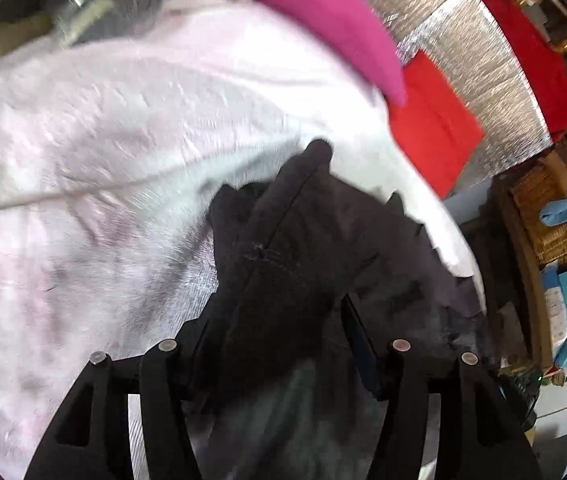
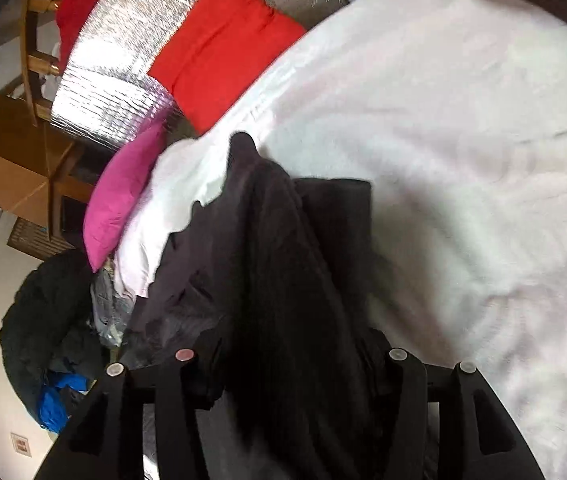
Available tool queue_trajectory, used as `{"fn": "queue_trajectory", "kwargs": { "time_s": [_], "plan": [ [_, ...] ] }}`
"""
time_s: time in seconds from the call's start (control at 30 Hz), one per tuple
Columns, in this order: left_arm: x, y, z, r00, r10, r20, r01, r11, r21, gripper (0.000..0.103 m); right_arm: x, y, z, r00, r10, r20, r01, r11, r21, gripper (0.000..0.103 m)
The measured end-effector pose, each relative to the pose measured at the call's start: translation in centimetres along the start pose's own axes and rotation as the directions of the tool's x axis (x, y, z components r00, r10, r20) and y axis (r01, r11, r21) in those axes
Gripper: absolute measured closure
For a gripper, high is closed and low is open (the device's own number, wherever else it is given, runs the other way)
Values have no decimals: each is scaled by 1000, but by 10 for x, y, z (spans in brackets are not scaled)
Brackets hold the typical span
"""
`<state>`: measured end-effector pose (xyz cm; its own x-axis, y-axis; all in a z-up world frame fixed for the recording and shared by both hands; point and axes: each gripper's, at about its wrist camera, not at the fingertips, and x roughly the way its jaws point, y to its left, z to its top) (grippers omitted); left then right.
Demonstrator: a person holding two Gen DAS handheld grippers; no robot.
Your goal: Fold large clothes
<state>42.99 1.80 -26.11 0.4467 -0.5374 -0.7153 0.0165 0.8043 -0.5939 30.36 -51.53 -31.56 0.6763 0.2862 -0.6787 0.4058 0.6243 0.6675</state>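
A dark, almost black garment (image 1: 283, 248) hangs bunched from my left gripper (image 1: 279, 320), which is shut on it above a pale pink-white bedsheet (image 1: 103, 140). The same garment (image 2: 275, 264) is bunched in my right gripper (image 2: 291, 344), which is shut on it too. The cloth covers the fingertips of both grippers. The sheet (image 2: 463, 160) fills the right side of the right wrist view.
A magenta pillow (image 1: 323, 20) and a red folded cloth (image 1: 431, 128) lie at the sheet's edge on a silver quilted mat (image 1: 483, 60). In the right wrist view, the pillow (image 2: 123, 196), red cloth (image 2: 223, 48), a dark clothes heap (image 2: 47, 320) on the floor and wooden furniture (image 2: 3, 152).
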Motion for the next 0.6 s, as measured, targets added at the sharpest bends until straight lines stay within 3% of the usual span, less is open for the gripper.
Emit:
{"fn": "queue_trajectory", "kwargs": {
  "time_s": [0.07, 0.17, 0.2, 0.23, 0.27, 0.3, 0.37, 0.57, 0.6],
  "plan": [
    [-18, -2, -7, 999, -6, 36, 5, 999, 44, 37, -19, -1, -3, 1000, -1, 21, 2, 1000, -17, 44],
    [-22, -3, -24, 998, 58, 33, -61, 994, 89, 33, -40, -3, -15, 998, -2, 57, 5, 998, -57, 29],
    [-19, 1, -27, 997, 79, 21, -80, 993, 88, 33, -39, -4, -19, 998, -14, 54, 17, 998, -63, 29],
    [-15, 3, -30, 994, 105, 7, -105, 991, 84, 33, -38, -7, -21, 998, -35, 45, 38, 997, -68, 29],
    [-6, 8, -33, 988, 152, -14, -150, 985, 80, 33, -31, -10, -24, 996, -82, 24, 84, 994, -77, 42],
    [0, 10, -32, 984, 179, -23, -177, 981, 81, 29, -23, -13, -27, 991, -132, 7, 132, 988, -84, 63],
    [9, 15, -31, 983, 180, -42, -177, 982, 60, 29, -16, -19, -29, 986, -167, -7, 166, 983, -72, 64],
    [-9, 0, -30, 983, 186, 11, -186, 980, 67, 29, -47, 3, -25, 990, -111, 89, 119, 989, -85, 64],
    [-15, -3, -28, 985, 168, 29, -170, 983, 72, 29, -53, 9, -23, 989, -99, 114, 110, 989, -94, 50]
  ]
}}
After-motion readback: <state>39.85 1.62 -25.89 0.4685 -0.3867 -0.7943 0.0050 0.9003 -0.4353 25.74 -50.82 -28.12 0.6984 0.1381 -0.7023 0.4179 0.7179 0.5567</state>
